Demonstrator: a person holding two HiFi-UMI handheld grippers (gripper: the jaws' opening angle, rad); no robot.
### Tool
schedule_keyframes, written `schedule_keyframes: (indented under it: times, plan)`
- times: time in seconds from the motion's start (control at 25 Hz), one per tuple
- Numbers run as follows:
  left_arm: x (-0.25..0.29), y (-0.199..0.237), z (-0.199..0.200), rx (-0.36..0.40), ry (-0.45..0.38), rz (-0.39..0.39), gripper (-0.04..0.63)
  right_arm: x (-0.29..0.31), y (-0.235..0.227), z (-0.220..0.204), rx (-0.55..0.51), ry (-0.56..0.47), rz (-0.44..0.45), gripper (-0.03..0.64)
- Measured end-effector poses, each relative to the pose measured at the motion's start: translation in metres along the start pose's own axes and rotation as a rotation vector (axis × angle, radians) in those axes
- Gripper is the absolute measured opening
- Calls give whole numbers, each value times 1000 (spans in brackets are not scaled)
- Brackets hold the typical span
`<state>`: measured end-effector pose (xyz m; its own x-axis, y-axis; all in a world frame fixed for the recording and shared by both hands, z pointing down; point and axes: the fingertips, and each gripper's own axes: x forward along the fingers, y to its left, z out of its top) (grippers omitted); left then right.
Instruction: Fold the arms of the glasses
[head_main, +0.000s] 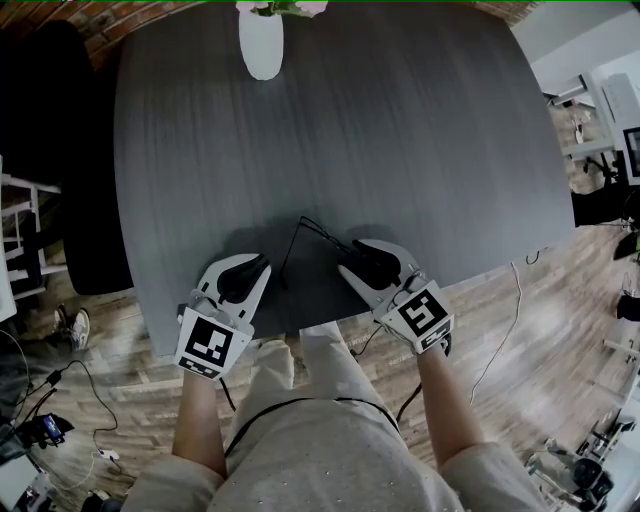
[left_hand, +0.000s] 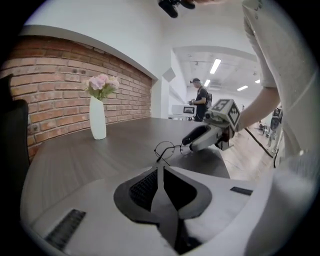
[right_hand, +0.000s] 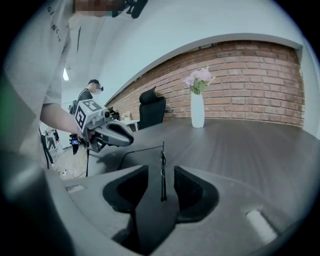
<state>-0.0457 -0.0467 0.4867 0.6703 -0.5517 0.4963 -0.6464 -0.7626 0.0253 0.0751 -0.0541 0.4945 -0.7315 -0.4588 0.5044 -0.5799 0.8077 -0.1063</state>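
Thin wire-rimmed glasses (head_main: 312, 232) lie on the dark grey table (head_main: 400, 150) near its front edge, between my two grippers. My right gripper (head_main: 347, 256) stands open around them: in the right gripper view the frame (right_hand: 162, 155) runs edge-on down the gap, clear of both pads. One arm (right_hand: 140, 149) sticks out sideways toward my left gripper (right_hand: 131, 141). In the left gripper view my left gripper (left_hand: 161, 168) is shut with nothing between its pads, and the round lenses (left_hand: 167, 148) sit just ahead of it beside the right gripper (left_hand: 190, 142).
A white vase (head_main: 261, 42) with pink flowers stands at the table's far side. A black chair (head_main: 60, 150) is at the left edge. Cables (head_main: 500, 330) lie on the wooden floor. A person (left_hand: 201, 100) stands in the background.
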Motion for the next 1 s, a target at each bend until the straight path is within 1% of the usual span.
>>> schedule_keyframes:
  times: [0.08, 0.12, 0.2, 0.32, 0.56, 1.0]
  plan:
    - [3, -4, -14, 90, 94, -3, 35, -1, -1, 0, 7, -6, 2, 152]
    - [5, -8, -18, 126, 128, -13, 35, -1, -1, 0, 8, -7, 5, 152]
    - [7, -16, -20, 157, 157, -48, 35, -1, 0, 1, 13, -9, 12, 152]
    - [11, -25, -19, 151, 159, -83, 34, 0, 1, 1, 15, -9, 19, 152]
    - [18, -36, -15, 142, 151, -112, 34, 1, 2, 1, 18, -5, 35, 152]
    - [39, -45, 1, 125, 121, -131, 34, 5, 14, 5, 7, -11, 92, 152]
